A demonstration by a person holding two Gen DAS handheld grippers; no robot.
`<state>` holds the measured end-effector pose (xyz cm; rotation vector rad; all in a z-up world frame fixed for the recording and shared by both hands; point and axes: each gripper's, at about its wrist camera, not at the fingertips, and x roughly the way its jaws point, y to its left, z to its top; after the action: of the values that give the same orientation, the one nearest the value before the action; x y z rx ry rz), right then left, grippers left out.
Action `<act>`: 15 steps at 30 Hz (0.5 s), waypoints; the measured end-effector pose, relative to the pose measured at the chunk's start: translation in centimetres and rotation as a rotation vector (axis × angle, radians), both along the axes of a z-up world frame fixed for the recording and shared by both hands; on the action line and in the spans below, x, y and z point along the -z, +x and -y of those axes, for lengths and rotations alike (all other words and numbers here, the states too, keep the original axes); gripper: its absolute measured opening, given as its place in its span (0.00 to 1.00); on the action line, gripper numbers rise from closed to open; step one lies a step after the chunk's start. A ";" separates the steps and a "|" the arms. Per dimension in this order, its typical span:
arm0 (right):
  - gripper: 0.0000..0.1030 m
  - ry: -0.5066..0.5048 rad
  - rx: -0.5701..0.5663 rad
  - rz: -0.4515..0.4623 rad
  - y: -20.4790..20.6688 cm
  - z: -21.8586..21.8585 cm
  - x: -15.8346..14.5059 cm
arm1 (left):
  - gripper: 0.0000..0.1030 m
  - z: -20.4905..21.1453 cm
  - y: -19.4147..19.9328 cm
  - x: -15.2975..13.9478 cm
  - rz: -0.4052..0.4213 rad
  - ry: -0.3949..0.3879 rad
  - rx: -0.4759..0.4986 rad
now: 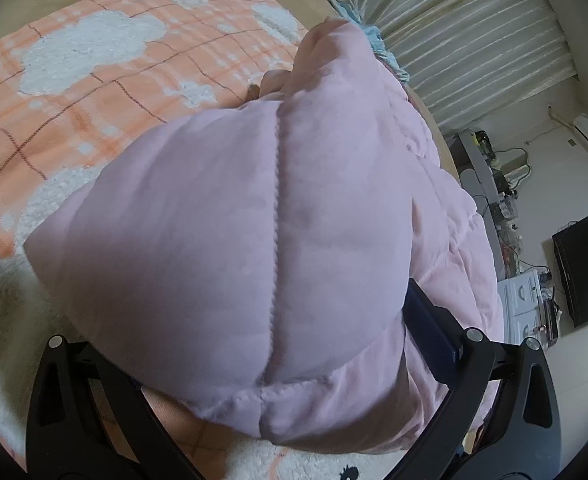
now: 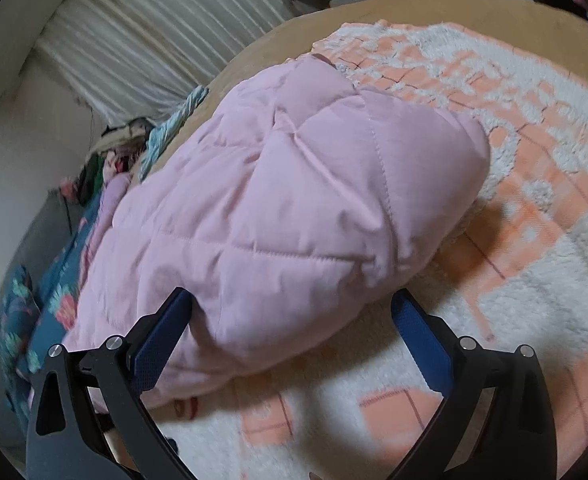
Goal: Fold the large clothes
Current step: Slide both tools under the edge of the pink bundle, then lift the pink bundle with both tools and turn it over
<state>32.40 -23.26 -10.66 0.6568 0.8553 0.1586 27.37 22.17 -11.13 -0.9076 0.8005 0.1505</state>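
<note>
Jacket (image 2: 285, 200) between spread fingers of right hand-held gripper (image 2: 289, 312), on blanket (image 2: 494, 280).

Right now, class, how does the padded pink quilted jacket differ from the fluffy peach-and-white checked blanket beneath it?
The padded pink quilted jacket is plain and smooth; the fluffy peach-and-white checked blanket is patterned and shaggy. The jacket sits bunched in a mound; the blanket lies spread flat. Both are soft textiles on the bed.

left claw (image 1: 229, 344): fingertips buried under pink jacket (image 1: 261, 232); grip or gap cannot be told
right claw (image 2: 289, 312): left pad edge pressed against the jacket (image 2: 277, 208); contact unclear
jacket: sleeves, collar, front hidden in folds
blanket (image 1: 93, 80): partly hidden under jacket
shelf clutter (image 1: 506, 200): too small to identify
clothes pile (image 2: 109, 160): blurred; cut by jacket
</note>
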 end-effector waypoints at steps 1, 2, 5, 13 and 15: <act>0.96 0.020 0.002 -0.002 0.4 0.0 0.2 | 0.92 0.0 0.1 0.0 0.001 0.002 0.002; 0.96 0.033 0.003 -0.002 0.6 0.0 0.3 | 0.92 0.0 0.2 0.0 0.004 0.006 0.004; 0.96 0.064 0.010 0.004 1.7 0.1 0.6 | 0.92 0.3 0.3 -0.1 0.008 0.016 0.008; 0.96 0.097 0.005 0.014 3.9 0.2 1.7 | 0.92 0.3 0.8 -0.2 0.010 0.044 0.016; 0.96 0.089 -0.006 0.022 4.4 0.1 1.8 | 0.92 0.4 0.9 -0.3 0.013 0.050 0.017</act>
<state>36.76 -23.34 -12.43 0.7347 0.8327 0.2095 28.27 21.79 -10.83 -0.8539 0.7897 0.1487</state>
